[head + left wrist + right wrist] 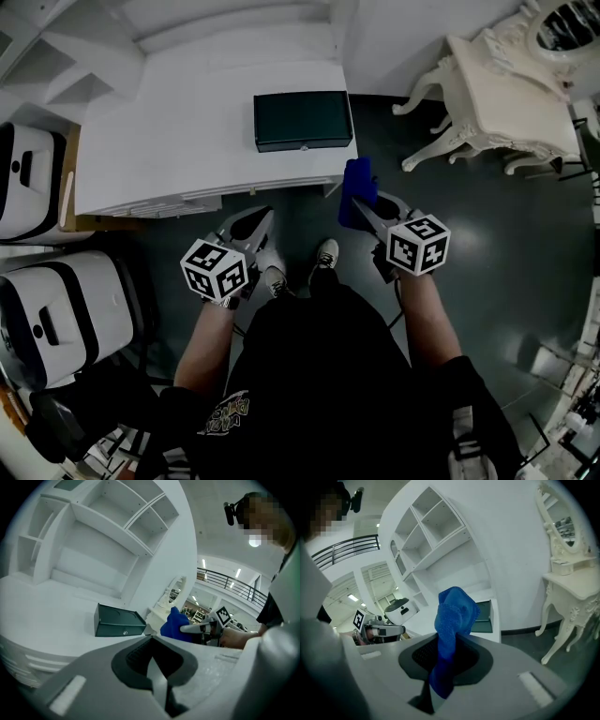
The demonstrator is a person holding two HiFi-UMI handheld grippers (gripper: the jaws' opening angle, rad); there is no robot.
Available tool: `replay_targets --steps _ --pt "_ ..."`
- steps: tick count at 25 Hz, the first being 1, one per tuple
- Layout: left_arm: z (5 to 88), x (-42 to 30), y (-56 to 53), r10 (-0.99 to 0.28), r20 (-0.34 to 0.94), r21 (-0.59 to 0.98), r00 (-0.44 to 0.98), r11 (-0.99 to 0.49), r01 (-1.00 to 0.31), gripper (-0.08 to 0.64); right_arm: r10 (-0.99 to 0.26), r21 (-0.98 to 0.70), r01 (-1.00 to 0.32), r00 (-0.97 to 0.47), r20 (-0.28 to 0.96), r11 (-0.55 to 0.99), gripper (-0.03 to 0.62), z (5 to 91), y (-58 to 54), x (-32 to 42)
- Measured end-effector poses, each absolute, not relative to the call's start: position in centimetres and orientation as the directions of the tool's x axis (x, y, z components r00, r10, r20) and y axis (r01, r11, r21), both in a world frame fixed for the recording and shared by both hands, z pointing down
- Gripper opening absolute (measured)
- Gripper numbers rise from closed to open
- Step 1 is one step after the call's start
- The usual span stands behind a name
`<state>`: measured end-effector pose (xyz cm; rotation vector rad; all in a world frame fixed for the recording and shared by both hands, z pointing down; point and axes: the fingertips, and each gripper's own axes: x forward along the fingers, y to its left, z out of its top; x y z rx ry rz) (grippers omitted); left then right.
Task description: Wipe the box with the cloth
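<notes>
A dark green box point(302, 120) lies flat near the right front corner of the white desk point(169, 141). In both gripper views the box point(117, 620) point(482, 617) sits beyond the jaws, clear of them. My right gripper point(364, 204) is shut on a blue cloth point(356, 190), held just off the desk's front right corner over the floor. The cloth point(452, 620) stands up out of the closed jaws of the right gripper point(440, 679). My left gripper point(251, 223) hovers in front of the desk edge; its jaws point(154, 667) are shut with nothing in them.
White shelving point(108, 522) rises at the back of the desk. An ornate cream dressing table point(506, 94) stands to the right. Two white-and-black machines point(56, 309) point(23, 169) stand on the left. The person's shoes point(323, 253) rest on the dark floor.
</notes>
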<state>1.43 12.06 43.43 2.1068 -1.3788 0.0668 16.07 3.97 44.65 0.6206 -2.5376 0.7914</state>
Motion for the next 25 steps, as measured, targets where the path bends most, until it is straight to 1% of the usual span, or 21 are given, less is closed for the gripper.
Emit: replay_targets --steps 13,20,25 --pt "43.5 0.9 14.6 -0.792 0.349 0.469 0.501 -0.316 -0.825 0.0 -0.315 -0.422 -0.56 -0.793 0.521 0.713 0.091 45.5 7.5 15.8" --pt "43.9 0.1 15.6 -0.769 0.4 0.39 0.498 -0.349 -0.852 0.0 -0.322 -0.412 -0.57 -0.785 0.53 0.711 0.091 45.6 8.4 15.0" --pt "43.8 -0.5 16.0 -0.778 0.385 0.415 0.497 -0.335 -0.846 0.0 -0.318 -0.406 -0.572 -0.779 0.54 0.713 0.091 45.7 8.7 14.8"
